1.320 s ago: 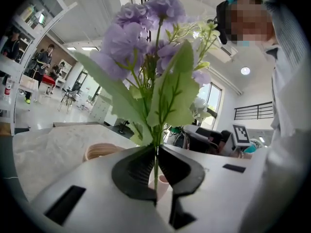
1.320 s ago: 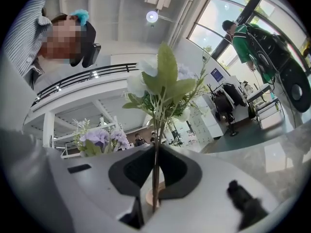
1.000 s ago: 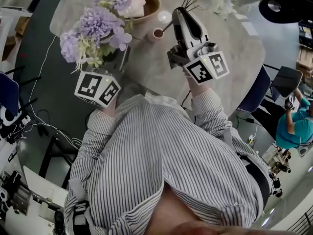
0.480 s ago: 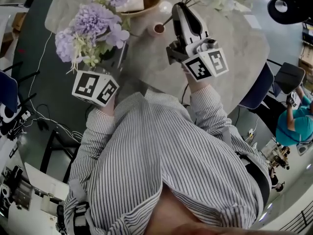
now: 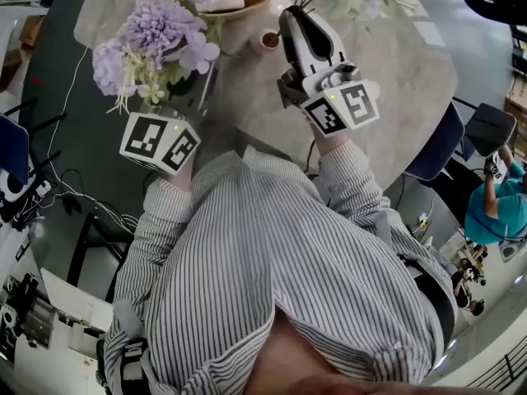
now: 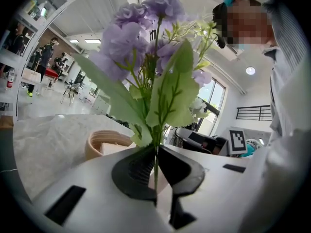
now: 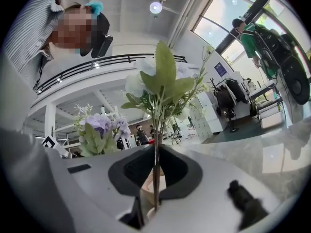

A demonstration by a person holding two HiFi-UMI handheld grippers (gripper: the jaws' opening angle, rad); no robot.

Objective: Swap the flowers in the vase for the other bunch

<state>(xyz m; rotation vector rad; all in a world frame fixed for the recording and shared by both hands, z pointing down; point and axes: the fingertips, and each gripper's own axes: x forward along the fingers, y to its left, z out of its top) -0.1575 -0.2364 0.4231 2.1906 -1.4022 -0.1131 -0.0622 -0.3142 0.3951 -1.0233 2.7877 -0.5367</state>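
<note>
Your left gripper [image 6: 155, 171] is clamped tight on the purple bunch [image 6: 146, 42]. One thin stem runs upright between the pads, with leaves and blooms fanned out above the jaws. From the head view, that bunch hangs over the left part of the table [image 5: 395, 64], on the near side of the bowl [image 5: 251, 2].

Over on the other side, your right gripper [image 7: 156, 176] is closed on the white bunch [image 7: 158, 89]. Its stem stands straight up through the jaws, with pale blooms and a big leaf on top. In the head view the white blooms sit right at the top edge, past the gripper's nose.

The vase [image 5: 265, 39] stands on the table between the two bunches, just left of the right gripper's tip, its dark mouth facing up. In the right gripper view it shows low behind the jaws, in line with the stem. Whether the stem's end touches it, you can't tell from here.
</note>
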